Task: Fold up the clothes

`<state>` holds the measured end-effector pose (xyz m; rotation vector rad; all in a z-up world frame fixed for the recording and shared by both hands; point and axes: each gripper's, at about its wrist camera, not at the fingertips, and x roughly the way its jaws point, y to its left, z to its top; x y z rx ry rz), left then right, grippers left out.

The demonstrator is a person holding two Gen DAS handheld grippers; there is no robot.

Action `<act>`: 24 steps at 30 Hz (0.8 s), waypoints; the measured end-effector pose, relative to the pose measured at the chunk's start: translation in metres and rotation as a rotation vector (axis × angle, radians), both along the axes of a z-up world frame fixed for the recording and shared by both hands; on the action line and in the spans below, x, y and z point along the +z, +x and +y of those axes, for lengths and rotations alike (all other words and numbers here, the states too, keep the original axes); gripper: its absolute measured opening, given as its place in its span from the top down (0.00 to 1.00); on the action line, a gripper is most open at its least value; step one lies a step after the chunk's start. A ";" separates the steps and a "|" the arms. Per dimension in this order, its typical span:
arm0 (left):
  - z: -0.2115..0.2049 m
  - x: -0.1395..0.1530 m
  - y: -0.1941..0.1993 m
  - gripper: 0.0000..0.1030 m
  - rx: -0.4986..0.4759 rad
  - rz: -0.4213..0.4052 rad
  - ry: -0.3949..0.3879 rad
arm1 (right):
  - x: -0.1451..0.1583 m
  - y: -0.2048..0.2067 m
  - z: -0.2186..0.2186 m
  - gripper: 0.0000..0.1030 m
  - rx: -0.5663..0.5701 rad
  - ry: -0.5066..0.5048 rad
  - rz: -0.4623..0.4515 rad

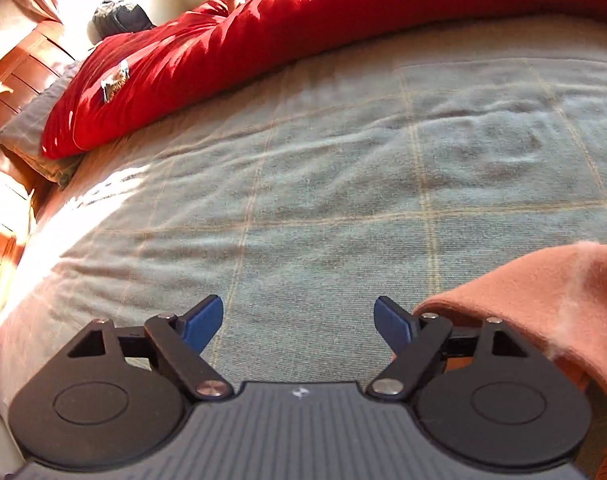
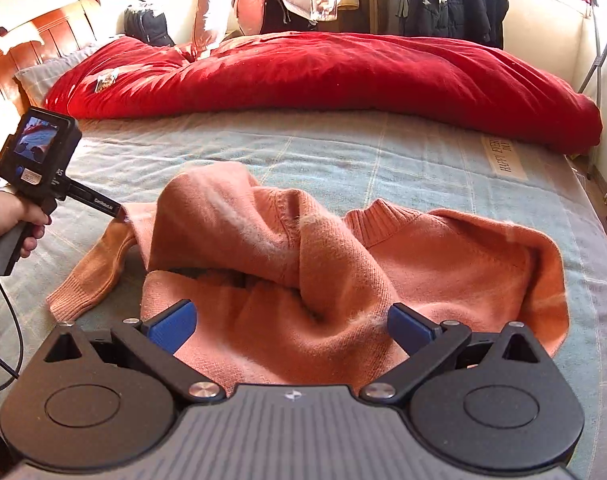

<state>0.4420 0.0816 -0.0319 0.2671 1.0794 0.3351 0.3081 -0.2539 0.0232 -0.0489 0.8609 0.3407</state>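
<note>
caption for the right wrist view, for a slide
Open right gripper over a crumpled orange sweater on the bed, left gripper at its sleeve.

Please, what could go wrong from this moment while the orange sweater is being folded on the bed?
The orange sweater lies bunched, one part rolled over the body, so a fold made now may trap wrinkles. The left claw is open beside the sweater's edge, over the blanket; closing there might pinch blanket too. The cable on the bed could perhaps snag the sleeve.

- Sunlight fell across a bed (image 2: 343, 152) covered by a grey-blue checked blanket (image 1: 343, 184).
- A red duvet (image 2: 323, 76) lay beside pale walls (image 2: 543, 32).
- A wooden headboard (image 1: 27, 68) stood nearby.
</note>
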 end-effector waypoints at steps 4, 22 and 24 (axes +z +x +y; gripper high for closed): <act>-0.022 0.005 -0.022 0.18 -0.165 0.033 -0.052 | 0.001 0.005 0.005 0.00 0.006 0.001 0.001; -0.036 0.005 -0.063 0.14 -0.402 0.079 -0.080 | -0.039 0.059 0.123 0.51 0.448 -0.536 -0.148; -0.030 0.004 -0.066 0.14 -0.394 0.079 -0.086 | -0.049 0.063 0.133 0.64 0.505 -0.605 -0.167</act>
